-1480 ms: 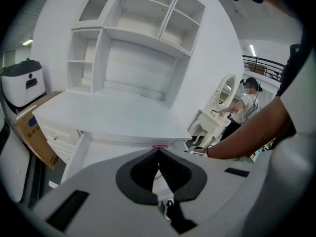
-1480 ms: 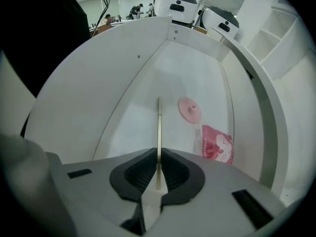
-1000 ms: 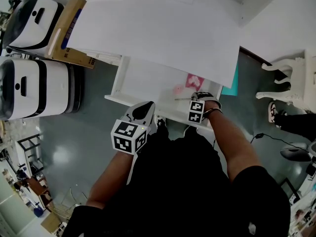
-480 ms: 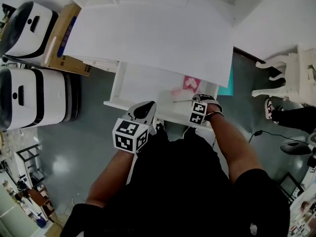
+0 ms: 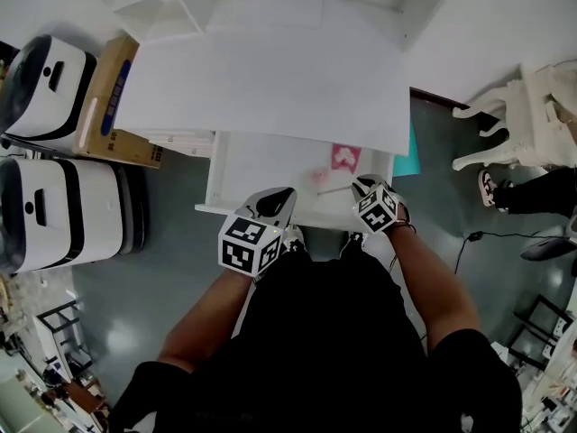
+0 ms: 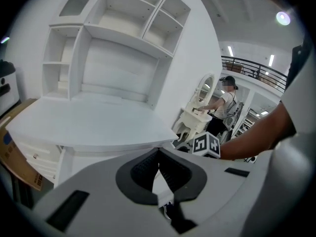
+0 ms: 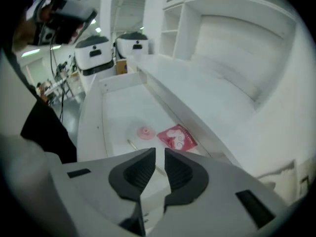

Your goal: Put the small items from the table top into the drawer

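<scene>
My right gripper has its jaws just a crack apart with nothing pinched between them. It hangs over the right end of the open drawer. Right below it a thin stick lies on the drawer floor, and one end runs under the jaws. Just past the stick there's a little round pink piece. Next to that sits a pink packet with white swirls on it, lying flat close to the back, near the front edge of the bench. All three are in the drawer, bunched at its right end and not touching each other as far as I can see.

My left gripper has its jaw tips pressed together and isn't holding anything. In the head view it's at the drawer's front rail, around the middle, and its own camera looks up across the bench at the white shelf unit on top.

Further out on my left, two white and black machines stand on the floor, with a cardboard box wedged between one of them and the bench. Off to my right there's a white carved chair, and a person is standing at another white piece of furniture in the background.
</scene>
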`<act>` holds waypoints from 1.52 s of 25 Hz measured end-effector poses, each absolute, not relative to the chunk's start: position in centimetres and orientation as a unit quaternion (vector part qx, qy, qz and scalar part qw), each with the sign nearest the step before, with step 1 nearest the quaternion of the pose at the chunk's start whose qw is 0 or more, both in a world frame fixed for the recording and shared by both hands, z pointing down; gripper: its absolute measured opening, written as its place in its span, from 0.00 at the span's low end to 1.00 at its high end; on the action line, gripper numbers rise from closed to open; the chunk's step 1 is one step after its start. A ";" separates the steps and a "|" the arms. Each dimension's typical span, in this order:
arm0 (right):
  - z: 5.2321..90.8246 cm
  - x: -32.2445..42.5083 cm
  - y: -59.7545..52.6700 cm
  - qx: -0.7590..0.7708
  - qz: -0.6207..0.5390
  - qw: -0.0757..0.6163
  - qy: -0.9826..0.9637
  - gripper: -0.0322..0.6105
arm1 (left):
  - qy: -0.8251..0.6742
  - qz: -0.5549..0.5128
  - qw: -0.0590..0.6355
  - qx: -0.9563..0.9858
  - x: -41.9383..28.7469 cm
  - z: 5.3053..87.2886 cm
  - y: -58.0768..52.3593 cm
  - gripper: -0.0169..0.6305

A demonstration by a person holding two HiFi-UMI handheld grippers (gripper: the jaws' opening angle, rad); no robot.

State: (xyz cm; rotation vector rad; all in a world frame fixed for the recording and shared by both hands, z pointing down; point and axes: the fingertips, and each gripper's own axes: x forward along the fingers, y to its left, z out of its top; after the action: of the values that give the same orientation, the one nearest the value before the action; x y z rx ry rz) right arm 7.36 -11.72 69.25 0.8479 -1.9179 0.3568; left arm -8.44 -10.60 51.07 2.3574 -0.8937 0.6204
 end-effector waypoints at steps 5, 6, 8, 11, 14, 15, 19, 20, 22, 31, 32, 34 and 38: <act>62.8 7.7 -10.9 0.460 0.230 0.348 -0.784 0.13 | -0.296 0.230 0.251 0.892 -7.8 50.5 -10.2 0.04; 61.5 7.5 -10.3 0.472 0.234 0.327 -0.785 0.13 | -0.290 0.229 0.248 0.895 -7.7 50.4 -10.1 0.04; 59.3 6.9 -8.8 0.487 0.247 0.283 -0.789 0.13 | -0.279 0.230 0.242 0.900 -7.4 50.4 -9.8 0.04; 56.7 6.1 -6.6 0.498 0.279 0.219 -0.792 0.13 | -0.264 0.229 0.238 0.906 -6.8 50.4 -9.0 0.04; 54.5 5.9 -5.5 0.506 0.305 0.163 -0.790 0.11 | -0.252 0.226 0.234 0.911 -6.4 50.0 -8.2 0.04; 53.8 6.0 -5.3 0.508 0.309 0.149 -0.790 0.11 | -0.250 0.224 0.233 0.912 -6.3 49.9 -7.8 0.04; 51.0 7.0 -4.9 0.508 0.297 0.121 -0.799 0.10 | -0.255 0.219 0.230 0.913 -5.6 49.4 -6.8 0.04; 50.5 7.3 -4.8 0.506 0.294 0.117 -0.803 0.10 | -0.259 0.218 0.228 0.913 -5.4 49.2 -6.7 0.04; 49.8 7.7 -4.6 0.499 0.288 0.113 -0.809 0.10 | -0.270 0.216 0.226 0.911 -5.1 48.8 -6.3 0.04; 48.4 11.2 -2.2 0.453 0.275 0.098 -0.842 0.10 | -0.329 0.189 0.249 0.891 -2.4 48.5 -2.6 0.04; 48.1 11.7 -1.9 0.448 0.272 0.093 -0.847 0.10 | -0.334 0.187 0.250 0.889 -1.8 48.5 -1.9 0.04; 47.5 12.7 -0.9 0.438 0.269 0.083 -0.854 0.10 | -0.341 0.187 0.248 0.887 -0.7 48.6 -0.5 0.04; 47.5 14.7 1.6 0.427 0.278 0.076 -0.857 0.10 | -0.359 0.183 0.247 0.881 1.4 48.1 2.2 0.04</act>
State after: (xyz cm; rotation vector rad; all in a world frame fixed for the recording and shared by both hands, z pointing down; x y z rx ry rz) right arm 14.72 1.55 47.48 1.2801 -2.5707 0.8322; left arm 1.41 2.24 48.07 2.4034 -0.9803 0.4979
